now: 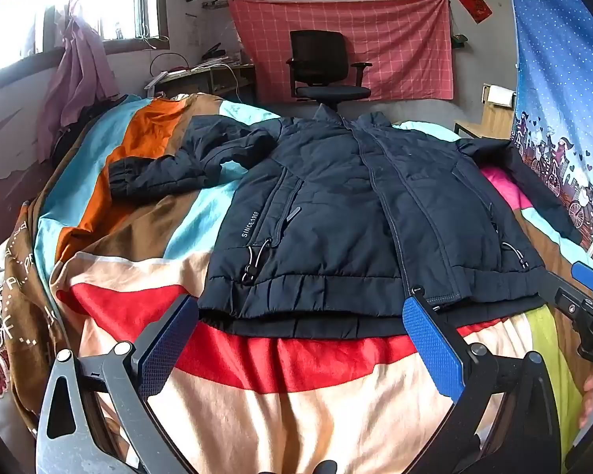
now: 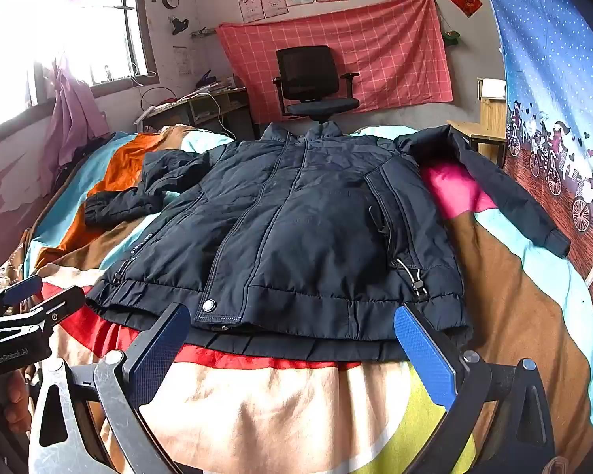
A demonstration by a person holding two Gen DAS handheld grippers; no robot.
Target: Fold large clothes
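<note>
A dark navy jacket [image 1: 336, 213] lies flat, front up and zipped, across the middle of both frames on a bed covered by a striped blanket [image 1: 257, 387]. Its collar points to the upper centre, toward a black office chair [image 1: 322, 67]; its hem lies nearest the cameras. 1 sleeve [image 1: 170, 166] bends out at centre left, the other sleeve [image 2: 510, 193] stretches to the right edge.

The left hand-held gripper [image 1: 296, 339] hovers at the bottom of its frame with its 2 blue fingers [image 1: 431, 347] spread wide, holding nothing, just short of the hem. The right hand-held gripper [image 2: 292, 347] likewise stands fully spread and empty at the hem
</note>
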